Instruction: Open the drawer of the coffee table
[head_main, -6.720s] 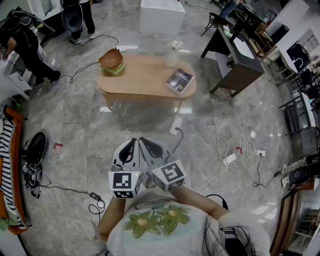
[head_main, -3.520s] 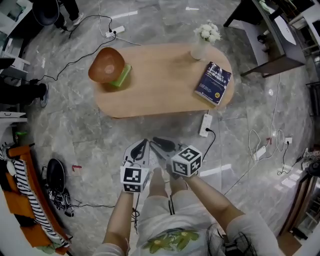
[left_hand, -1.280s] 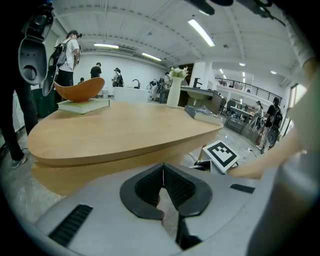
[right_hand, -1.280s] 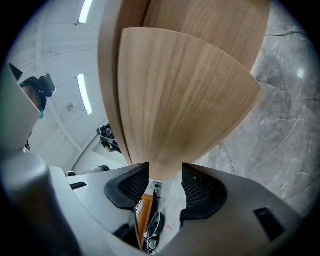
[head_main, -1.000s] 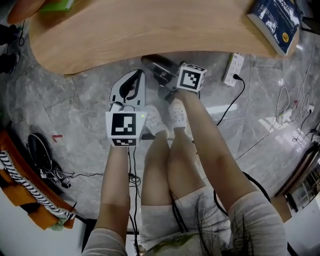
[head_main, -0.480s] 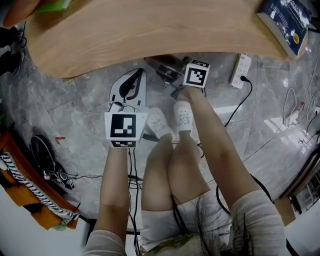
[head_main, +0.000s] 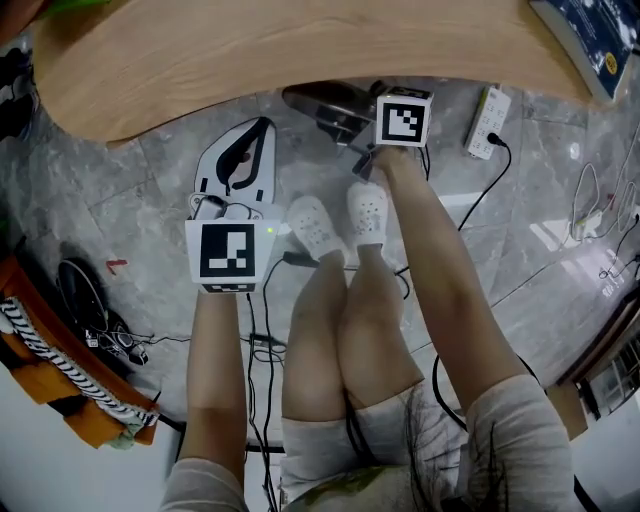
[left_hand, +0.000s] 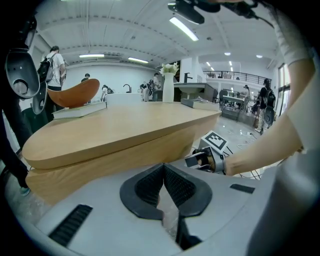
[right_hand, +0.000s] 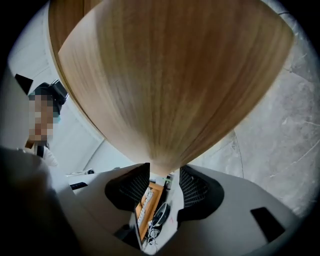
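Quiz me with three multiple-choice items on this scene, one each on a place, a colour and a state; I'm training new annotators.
1. Where does the white power strip lie?
A. on a chair
B. on the floor
C. inside a box

2. What colour is the cover of the book at the end of the coffee table?
A. red
B. dark blue
C. yellow

3. How do the jaws of the left gripper stand?
A. wide apart
B. closed on a cable
C. together, with nothing between them

Key:
1 B: the head view shows it flat on the grey floor tiles, with a cable plugged in.
2 B: the cover shows dark blue in the head view's top right corner.
3 C: the left gripper view shows the two ribbed pads meeting, with nothing between them.
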